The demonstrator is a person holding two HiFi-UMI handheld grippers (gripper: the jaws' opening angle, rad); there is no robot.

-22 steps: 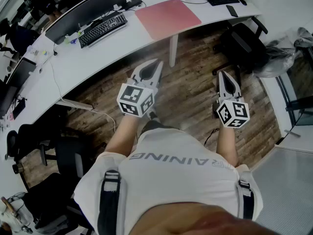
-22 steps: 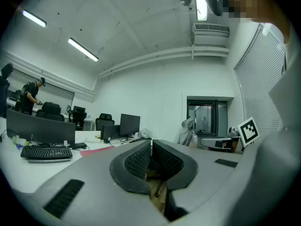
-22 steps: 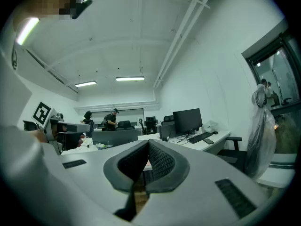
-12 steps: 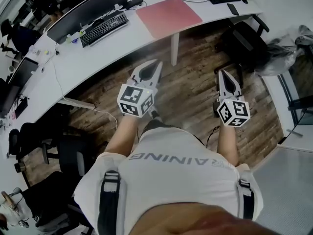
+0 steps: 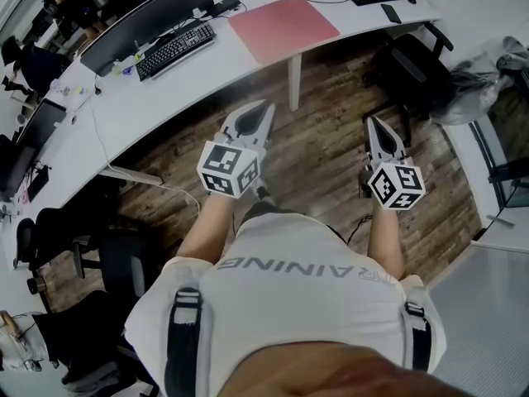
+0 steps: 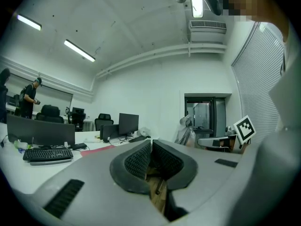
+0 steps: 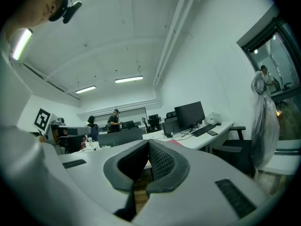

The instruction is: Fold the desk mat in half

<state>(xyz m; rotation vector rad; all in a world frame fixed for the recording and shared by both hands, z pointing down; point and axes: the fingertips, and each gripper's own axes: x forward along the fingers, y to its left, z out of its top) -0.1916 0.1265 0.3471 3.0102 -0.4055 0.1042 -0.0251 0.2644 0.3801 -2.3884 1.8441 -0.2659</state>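
Head view looks steeply down on the person's white shirt and both forearms, held out over a wooden floor [image 5: 322, 160] in the middle of the frame. The left gripper [image 5: 264, 107] sits at centre left and the right gripper [image 5: 372, 124] at centre right, well apart from each other, both pointing toward the top of the frame. Neither touches anything.

The desk mat [image 5: 283, 28] – a pink rectangle – lies flat and unfolded on the curved white desk [image 5: 165, 93] at upper centre, well beyond both grippers. A black keyboard [image 5: 173, 50] lies to its left in front of a dark monitor [image 5: 145, 19], and a black office chair [image 5: 413, 69] stands at upper right beside the desk's end.

In the left gripper view the left gripper [image 6: 151, 147] has its ribbed pads meeting at the tips, with nothing between them and only floor showing through the gap lower down. The desk mat [image 6: 101, 148] appears as a thin reddish strip left of the jaws, past the keyboard [image 6: 48, 154].

In the right gripper view the right gripper [image 7: 147, 147] is likewise closed tip to tip and empty – a small reddish sliver just right of the jaws seems to be the desk mat [image 7: 175, 142], though it is too small to be sure
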